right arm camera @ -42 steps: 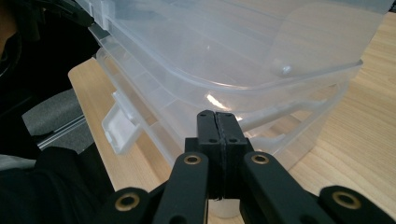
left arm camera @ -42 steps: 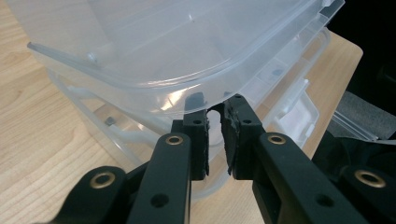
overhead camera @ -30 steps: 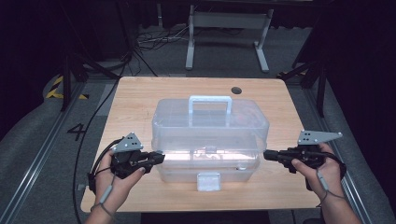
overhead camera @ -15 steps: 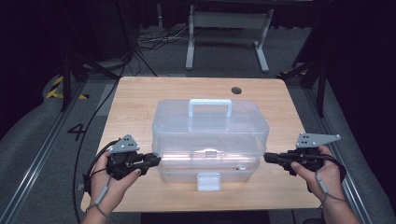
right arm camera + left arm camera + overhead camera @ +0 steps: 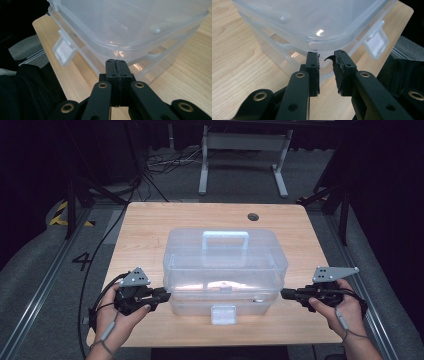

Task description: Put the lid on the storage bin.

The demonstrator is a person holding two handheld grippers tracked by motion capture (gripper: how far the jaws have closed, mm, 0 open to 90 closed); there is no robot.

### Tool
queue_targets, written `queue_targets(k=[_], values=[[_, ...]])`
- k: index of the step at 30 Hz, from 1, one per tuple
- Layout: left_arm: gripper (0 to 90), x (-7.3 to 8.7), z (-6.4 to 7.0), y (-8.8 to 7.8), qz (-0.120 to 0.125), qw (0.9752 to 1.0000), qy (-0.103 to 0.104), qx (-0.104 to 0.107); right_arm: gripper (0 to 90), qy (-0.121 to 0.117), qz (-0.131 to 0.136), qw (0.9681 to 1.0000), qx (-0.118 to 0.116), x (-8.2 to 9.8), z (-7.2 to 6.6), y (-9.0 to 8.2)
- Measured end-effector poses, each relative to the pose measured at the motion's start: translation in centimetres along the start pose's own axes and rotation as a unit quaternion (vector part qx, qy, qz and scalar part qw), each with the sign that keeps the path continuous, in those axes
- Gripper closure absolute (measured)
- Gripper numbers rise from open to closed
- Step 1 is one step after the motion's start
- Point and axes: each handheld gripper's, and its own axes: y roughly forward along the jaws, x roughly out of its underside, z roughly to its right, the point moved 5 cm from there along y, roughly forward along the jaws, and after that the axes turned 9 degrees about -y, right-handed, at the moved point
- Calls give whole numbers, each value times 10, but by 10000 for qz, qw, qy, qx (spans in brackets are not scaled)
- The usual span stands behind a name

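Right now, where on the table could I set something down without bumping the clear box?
Bare wood lies behind the clear box, between it and the grommet hole, and in strips along the table's left and right edges. The front is crowded: the left gripper and right gripper flank the box, with its latch between.

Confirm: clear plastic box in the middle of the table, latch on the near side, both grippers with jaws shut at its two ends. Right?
Not quite. The left gripper has its jaws apart with nothing between them, as the left gripper view shows; they have just been opening. The right gripper is shut. The clear plastic box, its near-side latch and the table are as you say.
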Motion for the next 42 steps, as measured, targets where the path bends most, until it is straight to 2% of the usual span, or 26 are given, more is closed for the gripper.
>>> queue_targets(k=[3,9,10,14,16,23,27,28,31,35,36,39,41,42], values=[[746,3,-1,1,-79,10000,-59,0,900,8,-100,9999,-23,4,-1,3],[743,6,-1,4,-318,9995,-9,-71,900,-22,-239,9997,-47,8,-2,6],[742,7,-2,5,-383,9992,64,-110,900,-23,-279,9996,-54,8,-3,7],[741,8,-1,8,-528,9984,96,-171,900,-48,-416,9991,-93,11,-5,8],[741,9,-1,8,-570,9982,60,-150,900,-45,-446,9989,-106,11,-6,9],[741,11,-3,10,-708,9972,126,-217,899,-11,-585,9982,-146,14,-6,12],[729,14,-5,13,-879,9957,122,-250,891,29,-633,9979,-144,16,-5,12],[672,13,-5,12,-818,9964,78,-228,885,28,-655,9977,-168,16,-6,11],[663,12,-5,7,-729,9973,46,-112,881,12,-642,9978,-178,16,-6,11],[602,11,-8,-2,-610,9981,-7,-101,857,34,-636,9978,-166,16,-5,7],[583,9,-11,-8,-452,9989,-55,-147,837,63,-584,9981,-158,15,-4,4],[553,7,-11,-14,-310,9994,-93,-145,779,123,-475,9987,-167,12,-2,-2],[528,3,-14,-19,-139,9996,-128,-216,758,146,-440,9988,-170,11,-1,-4],[501,0,-17,-24,-1,9994,-189,-286,700,174,-398,9990,-97,9,1,-8]])
